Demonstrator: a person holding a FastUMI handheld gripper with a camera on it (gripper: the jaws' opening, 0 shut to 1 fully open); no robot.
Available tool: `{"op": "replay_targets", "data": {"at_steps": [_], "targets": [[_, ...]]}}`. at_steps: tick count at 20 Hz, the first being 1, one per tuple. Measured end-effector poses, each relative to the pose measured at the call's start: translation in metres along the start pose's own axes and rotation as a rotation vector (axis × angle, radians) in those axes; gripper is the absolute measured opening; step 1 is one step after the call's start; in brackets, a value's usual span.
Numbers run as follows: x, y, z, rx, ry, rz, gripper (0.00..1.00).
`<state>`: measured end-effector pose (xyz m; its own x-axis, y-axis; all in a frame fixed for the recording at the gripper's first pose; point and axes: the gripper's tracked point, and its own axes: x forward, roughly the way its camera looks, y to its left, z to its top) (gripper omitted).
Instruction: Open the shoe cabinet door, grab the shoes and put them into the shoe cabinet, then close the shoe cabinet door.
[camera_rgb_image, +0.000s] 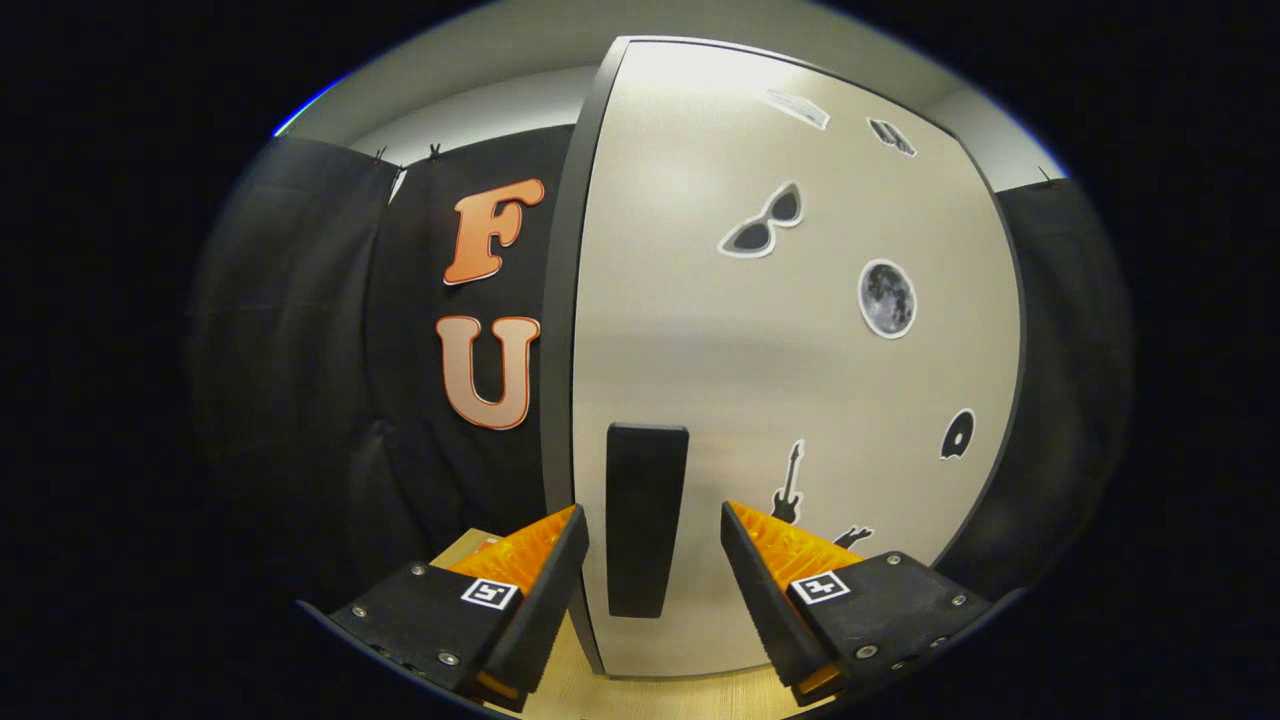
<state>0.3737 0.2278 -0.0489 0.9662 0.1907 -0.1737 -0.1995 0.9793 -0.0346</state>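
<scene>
A white shoe cabinet door (780, 380) with a dark frame stands shut straight ahead, dotted with black stickers. Its upright black handle (645, 520) sits low on the door near the left edge. My gripper (655, 535) is open, with the handle between its two black-and-orange fingers; the left finger (555, 570) and the right finger (755, 575) stand apart from the handle, a gap on each side. No shoes are in sight.
The cabinet rests on a light wooden surface (650, 690). Black cloth wall (330, 400) hangs to the left and right of the cabinet. A small wooden and orange object (478, 545) peeks out behind the left finger.
</scene>
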Motion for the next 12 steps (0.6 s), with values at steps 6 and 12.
{"op": "replay_targets", "data": {"at_steps": [6, 12], "targets": [[-0.061, 0.005, -0.004, -0.008, 0.011, 0.017, 0.85], [-0.120, -0.002, -0.014, -0.082, 0.032, -0.006, 0.85]]}}
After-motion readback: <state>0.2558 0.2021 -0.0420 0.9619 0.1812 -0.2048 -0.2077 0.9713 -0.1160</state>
